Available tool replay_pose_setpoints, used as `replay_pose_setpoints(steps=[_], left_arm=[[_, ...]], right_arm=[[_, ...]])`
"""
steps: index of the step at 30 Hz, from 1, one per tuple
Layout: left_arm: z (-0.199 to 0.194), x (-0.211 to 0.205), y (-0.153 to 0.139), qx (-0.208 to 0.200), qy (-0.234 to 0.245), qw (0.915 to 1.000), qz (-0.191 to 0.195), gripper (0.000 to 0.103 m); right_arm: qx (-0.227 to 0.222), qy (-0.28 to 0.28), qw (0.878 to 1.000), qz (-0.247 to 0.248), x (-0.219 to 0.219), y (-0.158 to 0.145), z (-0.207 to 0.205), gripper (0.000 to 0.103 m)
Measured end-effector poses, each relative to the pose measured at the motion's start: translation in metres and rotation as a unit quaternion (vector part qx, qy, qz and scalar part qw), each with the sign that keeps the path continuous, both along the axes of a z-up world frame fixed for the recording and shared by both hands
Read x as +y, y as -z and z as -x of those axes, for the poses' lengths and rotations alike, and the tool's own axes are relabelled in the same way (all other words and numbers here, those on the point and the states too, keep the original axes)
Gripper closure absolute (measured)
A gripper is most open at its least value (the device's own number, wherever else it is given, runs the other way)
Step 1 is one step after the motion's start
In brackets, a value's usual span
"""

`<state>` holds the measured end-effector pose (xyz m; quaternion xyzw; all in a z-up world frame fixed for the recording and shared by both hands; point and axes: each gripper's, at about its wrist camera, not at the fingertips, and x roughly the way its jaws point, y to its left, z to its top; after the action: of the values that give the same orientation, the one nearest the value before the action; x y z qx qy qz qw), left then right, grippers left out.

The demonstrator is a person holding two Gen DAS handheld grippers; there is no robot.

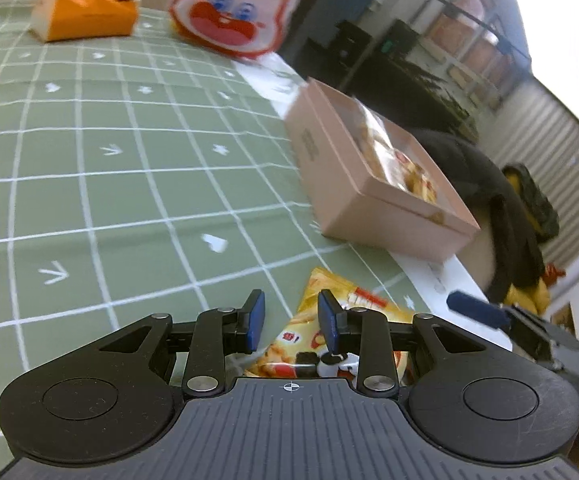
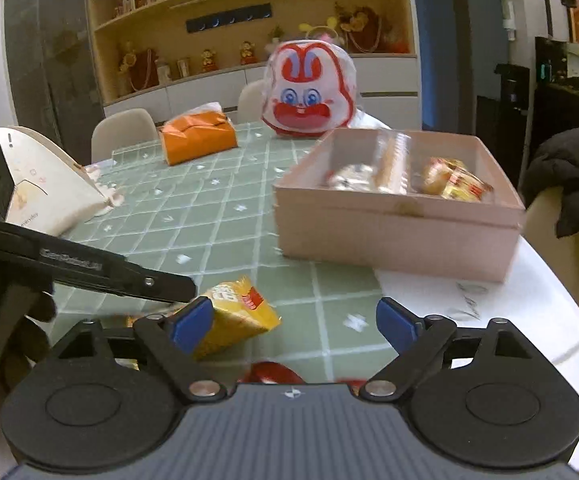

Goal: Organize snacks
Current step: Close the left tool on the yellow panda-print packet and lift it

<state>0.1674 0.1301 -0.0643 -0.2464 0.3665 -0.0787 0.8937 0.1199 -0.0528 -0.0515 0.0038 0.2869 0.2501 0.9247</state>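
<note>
A yellow snack bag (image 1: 341, 320) lies on the green checked tablecloth just below my left gripper (image 1: 291, 322), whose blue pads are open with a moderate gap and hold nothing. The same bag (image 2: 233, 316) shows in the right wrist view, left of centre. My right gripper (image 2: 295, 322) is wide open and empty above the cloth. A pink open box (image 2: 401, 236) with several snack packets inside stands ahead to the right; it also shows in the left wrist view (image 1: 353, 192). A red packet (image 2: 273, 374) lies partly hidden under my right gripper.
An orange package (image 2: 197, 140) and a rabbit-face snack bag (image 2: 309, 92) sit at the far side of the table. A cream board (image 2: 45, 184) stands at the left. The table's white edge (image 2: 529, 320) runs on the right, with a dark coat (image 2: 569, 176) over a chair.
</note>
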Motion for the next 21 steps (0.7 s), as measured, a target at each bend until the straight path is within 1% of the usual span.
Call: replay_pose_setpoints(steps=[1,2,3,5,6,8,10,12,15,17,18,21], left_arm=[[0.000,0.003,0.001,0.002,-0.003,1.0000,0.008,0.070],[0.000,0.006,0.002,0.003,-0.004,0.9999,0.016,0.070],[-0.001,0.007,0.002,0.003,-0.004,0.9998,0.020,0.070],[-0.001,0.006,0.001,0.003,-0.003,0.9999,0.016,0.070],[0.000,0.004,0.001,0.003,-0.001,0.9999,0.013,0.070],[0.000,0.002,0.001,0.003,0.002,0.9999,0.012,0.070],[0.000,0.000,0.001,0.002,0.004,0.9999,0.011,0.070],[0.000,0.000,0.001,0.002,0.006,0.9999,0.013,0.070],[0.000,0.000,0.001,0.001,0.009,0.9999,0.011,0.070],[0.001,-0.002,0.001,-0.001,0.011,0.9999,0.008,0.070],[0.001,-0.002,0.001,-0.001,0.012,0.9999,0.009,0.070],[0.002,-0.002,0.000,0.000,0.025,0.9994,0.024,0.069]], right_arm=[[0.003,0.001,1.000,0.018,0.007,0.000,-0.002,0.018],[0.006,0.004,0.999,0.035,0.012,0.000,-0.004,0.023],[0.008,0.007,0.999,0.048,0.014,0.001,-0.006,0.023],[0.013,0.014,0.998,0.057,0.012,0.002,-0.009,0.023],[0.017,0.023,0.998,0.056,0.008,0.003,-0.009,0.023],[0.024,0.028,0.999,0.033,-0.002,-0.001,-0.007,0.023],[0.032,0.020,0.999,-0.004,-0.010,-0.007,-0.006,0.023],[0.033,0.008,0.999,-0.023,-0.007,-0.010,-0.005,0.023],[0.034,-0.006,0.999,-0.011,0.010,-0.006,-0.007,0.023],[0.037,-0.002,0.999,0.007,0.017,0.000,-0.008,0.023],[0.037,0.002,0.999,0.008,0.018,0.003,-0.008,0.023],[0.041,0.005,0.999,0.010,0.016,0.004,-0.010,0.023]])
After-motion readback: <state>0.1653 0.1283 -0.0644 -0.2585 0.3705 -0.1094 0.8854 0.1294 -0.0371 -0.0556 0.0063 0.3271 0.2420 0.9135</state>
